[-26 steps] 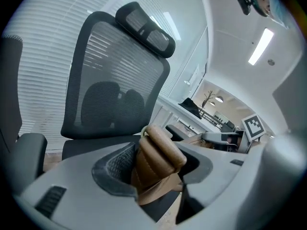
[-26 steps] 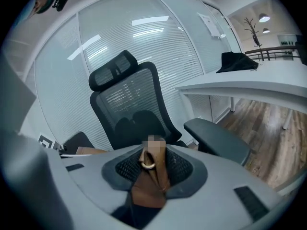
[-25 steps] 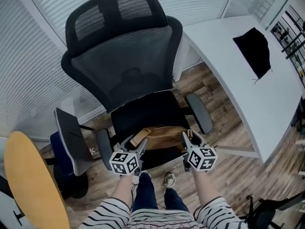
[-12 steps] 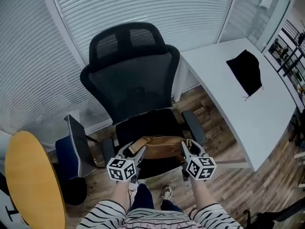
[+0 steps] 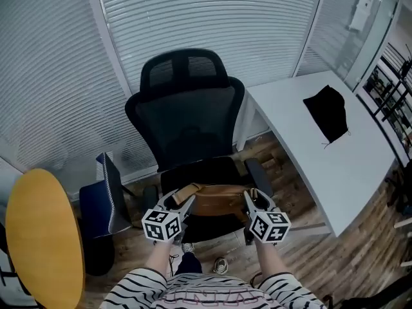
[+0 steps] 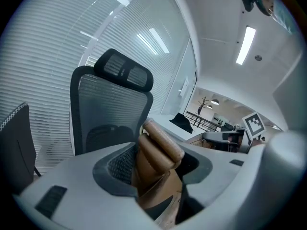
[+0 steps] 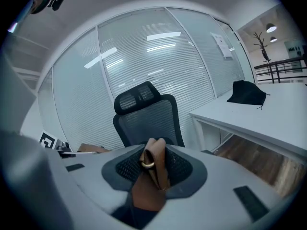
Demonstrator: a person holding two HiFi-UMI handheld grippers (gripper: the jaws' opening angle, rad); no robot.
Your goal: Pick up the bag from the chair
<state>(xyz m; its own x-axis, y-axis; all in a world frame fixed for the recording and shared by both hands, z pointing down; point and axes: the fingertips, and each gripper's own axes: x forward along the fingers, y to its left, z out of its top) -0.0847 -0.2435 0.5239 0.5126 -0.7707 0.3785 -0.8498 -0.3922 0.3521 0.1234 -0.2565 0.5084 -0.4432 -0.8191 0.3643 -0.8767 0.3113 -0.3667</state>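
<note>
A tan leather bag (image 5: 217, 199) hangs between my two grippers, over the front of the black office chair (image 5: 191, 131). My left gripper (image 5: 183, 201) is shut on the bag's rolled brown handle (image 6: 158, 145). On the other end, my right gripper (image 5: 250, 198) is shut on the bag's strap with a gold ring (image 7: 152, 169). The seat (image 5: 207, 172) behind the bag is bare. In both gripper views the chair's mesh back stands beyond the jaws.
A white desk (image 5: 325, 147) with a black cloth (image 5: 327, 113) stands to the right. To the left are a round yellow table (image 5: 42, 237) and a dark blue chair (image 5: 103, 201). White blinds (image 5: 212, 24) close off the back. The person's legs and shoes show below.
Both grippers have risen with the bag held between them. The head view has pulled back and up, so the chair looks smaller and more of the blinds shows.
</note>
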